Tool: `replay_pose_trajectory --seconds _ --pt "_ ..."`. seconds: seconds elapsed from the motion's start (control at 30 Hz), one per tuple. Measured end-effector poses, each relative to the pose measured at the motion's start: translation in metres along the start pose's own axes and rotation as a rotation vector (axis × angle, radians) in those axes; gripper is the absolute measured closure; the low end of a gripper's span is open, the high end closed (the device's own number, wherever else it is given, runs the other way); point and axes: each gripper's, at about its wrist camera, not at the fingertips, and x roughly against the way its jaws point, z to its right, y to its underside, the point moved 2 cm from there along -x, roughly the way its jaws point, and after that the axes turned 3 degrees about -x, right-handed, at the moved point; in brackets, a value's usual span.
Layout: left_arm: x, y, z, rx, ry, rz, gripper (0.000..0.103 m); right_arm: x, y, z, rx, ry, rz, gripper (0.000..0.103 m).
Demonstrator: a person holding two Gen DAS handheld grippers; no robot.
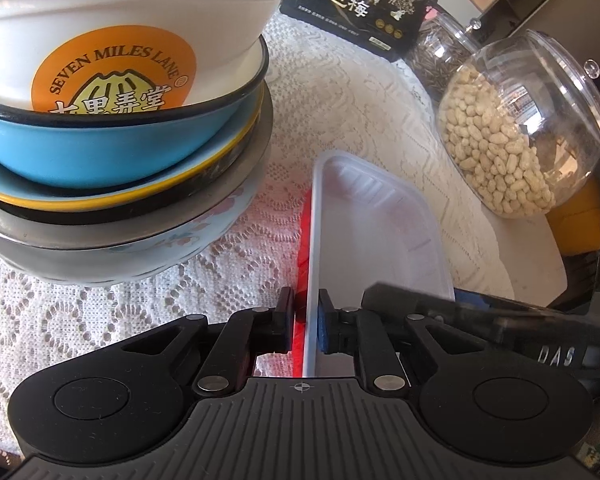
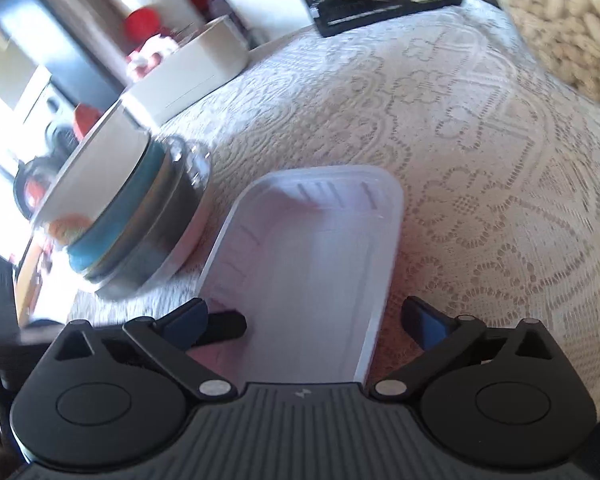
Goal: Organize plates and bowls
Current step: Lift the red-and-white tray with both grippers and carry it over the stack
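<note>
A white plastic tray point(image 1: 380, 232) lies on the lace tablecloth. My left gripper point(image 1: 305, 320) is shut on the tray's left rim, one finger on each side of it. A stack of dishes stands to the left: a white bowl with an orange logo point(image 1: 112, 40) on top, in a blue bowl point(image 1: 100, 148), on blue-and-yellow plates point(image 1: 160, 184) and a floral bowl point(image 1: 148, 248). In the right wrist view my right gripper point(image 2: 312, 324) is open, its fingers astride the tray's point(image 2: 312, 248) near end. The stack point(image 2: 132, 208) is blurred at its left.
A clear jar of peanuts point(image 1: 512, 136) stands right of the tray, a jar of seeds point(image 1: 440, 56) behind it, and a black box point(image 1: 364, 4) at the back. A white box point(image 2: 188, 76) sits beyond the stack. The lace tablecloth point(image 2: 480, 200) covers the table.
</note>
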Motion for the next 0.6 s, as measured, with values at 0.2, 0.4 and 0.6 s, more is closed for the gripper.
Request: replay_pose_trajectory --seconds 0.2,0.4,0.6 --pt "-0.002 0.0 0.001 -0.002 -0.003 0.003 0.088 0.014 -0.007 0.015 -0.09 0.032 0.068 0.025" --pt "-0.003 0.0 0.004 -0.022 -0.016 0.007 0.088 0.019 0.005 0.003 0.008 0.181 0.156 0.056" --pt "-0.004 0.002 0.01 -0.059 -0.049 0.02 0.089 0.01 0.013 -0.012 0.097 0.243 0.136 0.066"
